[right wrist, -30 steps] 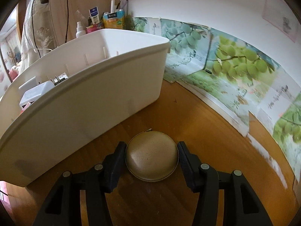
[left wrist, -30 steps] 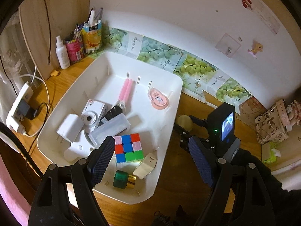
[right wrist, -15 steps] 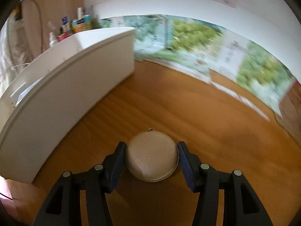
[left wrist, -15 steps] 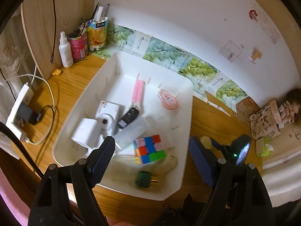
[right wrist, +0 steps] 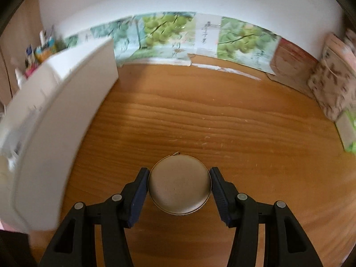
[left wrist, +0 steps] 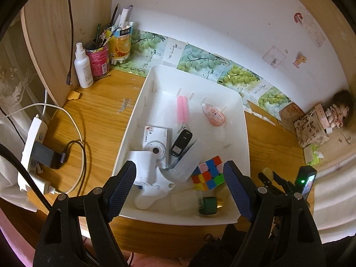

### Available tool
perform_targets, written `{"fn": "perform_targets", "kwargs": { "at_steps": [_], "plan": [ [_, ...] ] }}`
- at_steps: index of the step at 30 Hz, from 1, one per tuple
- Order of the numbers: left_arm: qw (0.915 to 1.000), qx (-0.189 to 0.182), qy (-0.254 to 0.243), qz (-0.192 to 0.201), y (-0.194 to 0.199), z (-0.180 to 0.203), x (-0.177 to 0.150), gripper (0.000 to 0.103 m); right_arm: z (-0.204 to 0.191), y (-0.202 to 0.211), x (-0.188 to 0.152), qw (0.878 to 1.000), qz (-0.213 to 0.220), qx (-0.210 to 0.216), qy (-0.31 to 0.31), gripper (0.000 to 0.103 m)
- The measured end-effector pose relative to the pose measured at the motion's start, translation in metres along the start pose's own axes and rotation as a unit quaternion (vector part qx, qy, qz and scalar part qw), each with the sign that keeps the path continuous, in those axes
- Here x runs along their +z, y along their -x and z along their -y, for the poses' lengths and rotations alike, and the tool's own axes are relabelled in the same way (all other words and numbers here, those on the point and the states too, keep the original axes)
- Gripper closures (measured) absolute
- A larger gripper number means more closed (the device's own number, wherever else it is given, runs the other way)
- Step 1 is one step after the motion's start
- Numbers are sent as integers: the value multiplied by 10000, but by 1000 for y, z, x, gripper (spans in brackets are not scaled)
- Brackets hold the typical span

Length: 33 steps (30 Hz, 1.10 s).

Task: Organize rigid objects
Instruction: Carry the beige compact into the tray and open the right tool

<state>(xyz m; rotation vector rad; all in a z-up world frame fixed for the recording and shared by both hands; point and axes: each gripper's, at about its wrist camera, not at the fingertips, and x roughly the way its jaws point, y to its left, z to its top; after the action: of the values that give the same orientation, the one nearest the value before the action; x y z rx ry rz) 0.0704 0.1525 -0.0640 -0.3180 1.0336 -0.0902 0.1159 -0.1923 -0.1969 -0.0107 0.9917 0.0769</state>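
Observation:
A white bin (left wrist: pixel 244 133) on the wooden desk holds a colour cube (left wrist: pixel 208 175), a white camera (left wrist: pixel 155 144), a pink tube (left wrist: pixel 183 111), a pink oval case (left wrist: pixel 213 116), a black key fob (left wrist: pixel 181 143) and a green-capped item (left wrist: pixel 208 204). My left gripper (left wrist: pixel 180 184) is open and empty above the bin's near end. My right gripper (right wrist: pixel 179 192) is shut on a round tan compact (right wrist: pixel 179 183), held above the desk right of the bin (right wrist: pixel 55 122). The right gripper also shows in the left wrist view (left wrist: pixel 270 178).
Pen cups (left wrist: pixel 111 46) and a spray bottle (left wrist: pixel 83 66) stand at the back left. A power strip with cables (left wrist: pixel 33 146) lies left of the bin. A patterned pouch (left wrist: pixel 311 129) and a doll (left wrist: pixel 338 111) sit at the right; the pouch also shows in the right wrist view (right wrist: pixel 331 89).
My left gripper has pulled back and up from the bin. My right gripper has swung right, away from the bin wall, with the compact in it.

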Motion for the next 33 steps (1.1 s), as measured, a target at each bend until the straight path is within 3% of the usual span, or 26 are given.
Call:
{"fn": "perform_targets", "kwargs": {
  "at_steps": [4, 17, 33],
  "plan": [
    [9998, -120, -151, -25, 3, -6, 1, 20, -19, 22, -3, 9997, 184, 50, -172, 48],
    [9987, -424, -260, -134, -2, -21, 2, 20, -92, 89, 19, 9963, 721, 379, 275, 48],
    [9995, -304, -88, 80, 7, -28, -1, 20, -168, 98, 35, 9817, 773, 1372, 1075, 47]
  ]
}}
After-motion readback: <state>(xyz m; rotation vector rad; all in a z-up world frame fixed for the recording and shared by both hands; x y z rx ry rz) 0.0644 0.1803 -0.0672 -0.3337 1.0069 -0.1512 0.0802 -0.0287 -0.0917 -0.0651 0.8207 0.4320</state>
